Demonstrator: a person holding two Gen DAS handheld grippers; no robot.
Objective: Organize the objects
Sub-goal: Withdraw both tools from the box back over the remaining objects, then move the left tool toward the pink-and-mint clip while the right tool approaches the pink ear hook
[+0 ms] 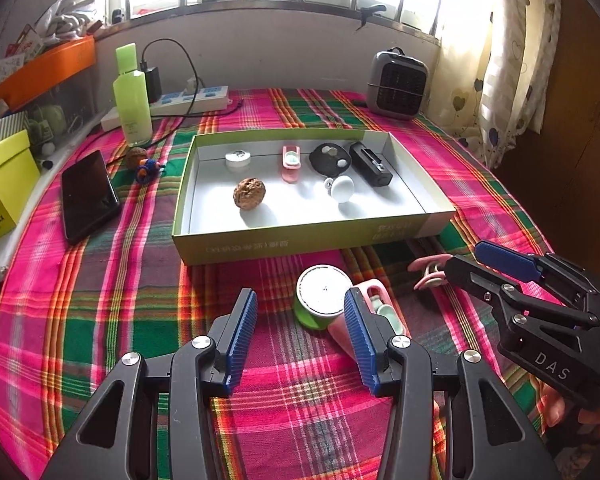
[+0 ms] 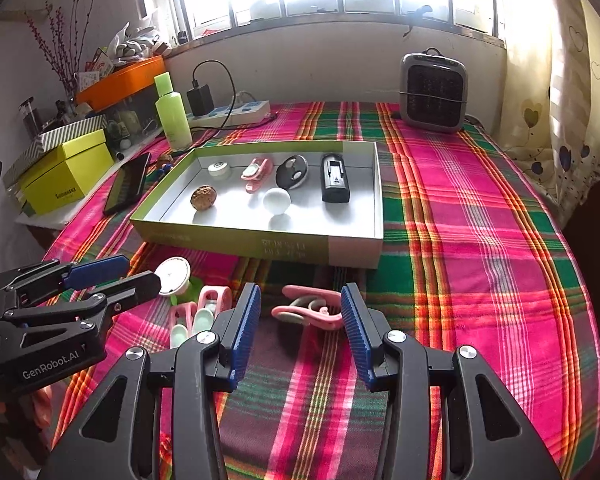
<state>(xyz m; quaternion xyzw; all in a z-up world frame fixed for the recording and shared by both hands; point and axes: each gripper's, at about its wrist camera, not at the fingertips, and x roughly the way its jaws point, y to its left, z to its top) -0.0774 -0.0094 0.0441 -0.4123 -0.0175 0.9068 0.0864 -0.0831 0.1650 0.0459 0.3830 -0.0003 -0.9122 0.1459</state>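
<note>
The step in hand is judged to be the gathering of the last loose items into the shallow green-sided cardboard box with a white floor (image 1: 436,216), where a brown wrinkled walnut (image 1: 249,193), a white round knob (image 1: 342,188), a black rectangular block (image 1: 370,163) and other small things already lie. Three pieces are left on the plaid cloth just in front of the box: a pink curved plastic hook (image 2: 308,307), a round white-faced green-bodied container (image 1: 323,295) and a pink-and-mint plastic clip (image 1: 376,307) touching it. The right gripper (image 2: 300,332) is held low and level, jaws released and empty, with the hook between its fingertips; closing and a lift over the box's front wall are called for next. The left gripper (image 1: 300,334) is likewise spread, empty, pointed at the container.
</note>
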